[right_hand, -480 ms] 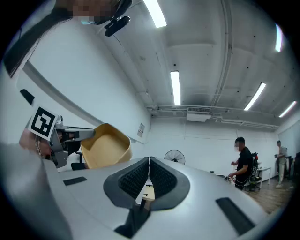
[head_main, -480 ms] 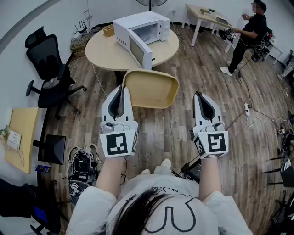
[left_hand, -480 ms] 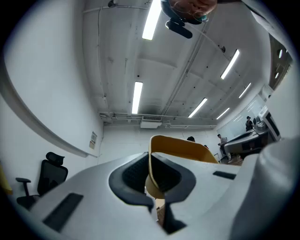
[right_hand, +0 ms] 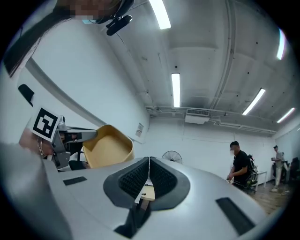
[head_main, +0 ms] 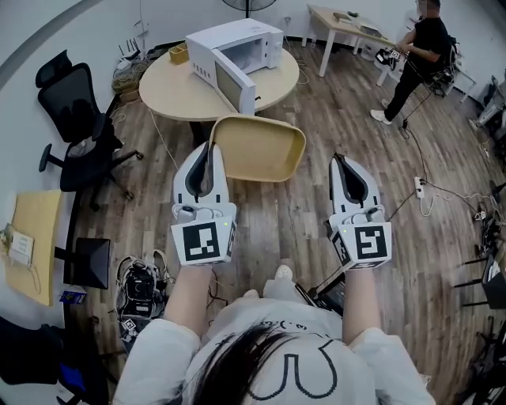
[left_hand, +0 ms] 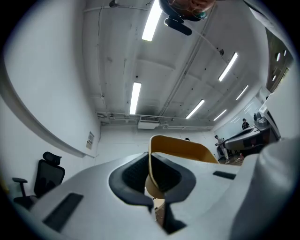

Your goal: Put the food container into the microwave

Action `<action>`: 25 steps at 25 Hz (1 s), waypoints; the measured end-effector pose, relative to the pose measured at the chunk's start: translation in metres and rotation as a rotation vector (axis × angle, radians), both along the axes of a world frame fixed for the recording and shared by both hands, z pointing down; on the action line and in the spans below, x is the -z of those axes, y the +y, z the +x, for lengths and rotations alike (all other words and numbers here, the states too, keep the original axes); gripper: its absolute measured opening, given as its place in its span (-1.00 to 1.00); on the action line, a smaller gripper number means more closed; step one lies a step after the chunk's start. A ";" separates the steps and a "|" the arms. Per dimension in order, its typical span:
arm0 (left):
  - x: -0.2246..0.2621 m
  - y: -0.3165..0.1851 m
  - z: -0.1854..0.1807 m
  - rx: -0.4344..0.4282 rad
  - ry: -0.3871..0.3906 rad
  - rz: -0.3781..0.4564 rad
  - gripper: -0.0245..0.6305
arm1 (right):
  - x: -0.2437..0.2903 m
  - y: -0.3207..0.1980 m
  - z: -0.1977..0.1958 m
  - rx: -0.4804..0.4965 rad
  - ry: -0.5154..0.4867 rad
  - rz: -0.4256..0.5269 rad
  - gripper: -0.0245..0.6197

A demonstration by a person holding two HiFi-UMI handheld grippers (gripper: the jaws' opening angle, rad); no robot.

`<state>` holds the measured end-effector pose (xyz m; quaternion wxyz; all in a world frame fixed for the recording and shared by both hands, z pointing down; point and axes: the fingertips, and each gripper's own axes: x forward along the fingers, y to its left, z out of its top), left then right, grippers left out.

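Note:
A tan, empty food container (head_main: 257,148) hangs in the air in front of me, its open side up. My left gripper (head_main: 209,158) is shut on its left rim; the rim (left_hand: 151,161) runs between the dark pads in the left gripper view. My right gripper (head_main: 345,170) is shut with nothing in it, to the right of the container and apart from it; from its own view the container (right_hand: 108,146) shows at the left. The white microwave (head_main: 233,49) stands on the round table (head_main: 178,93) ahead, its door (head_main: 234,87) swung wide open.
A black office chair (head_main: 75,119) stands left of the round table. A person (head_main: 417,59) stands at the far right near a second table (head_main: 341,22). Cables and a power strip (head_main: 419,187) lie on the wooden floor. A small box (head_main: 179,54) sits by the microwave.
The round table and microwave have shifted slightly up and left in the head view. Both grippers and the container keep about the same place; the person at the far right has moved.

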<state>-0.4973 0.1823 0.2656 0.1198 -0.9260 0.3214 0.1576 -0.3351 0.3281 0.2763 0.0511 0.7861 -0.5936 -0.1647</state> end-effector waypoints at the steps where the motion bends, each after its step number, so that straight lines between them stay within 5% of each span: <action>1: -0.001 -0.001 0.003 -0.001 -0.001 -0.002 -0.87 | -0.001 0.000 0.002 -0.003 -0.001 0.000 -0.83; 13: -0.010 -0.036 0.053 0.026 -0.014 -0.009 -0.87 | -0.015 -0.038 0.053 0.032 -0.019 -0.008 -0.83; 25: -0.012 -0.096 0.163 0.093 -0.024 -0.026 -0.87 | -0.016 -0.110 0.168 0.108 -0.033 -0.007 -0.83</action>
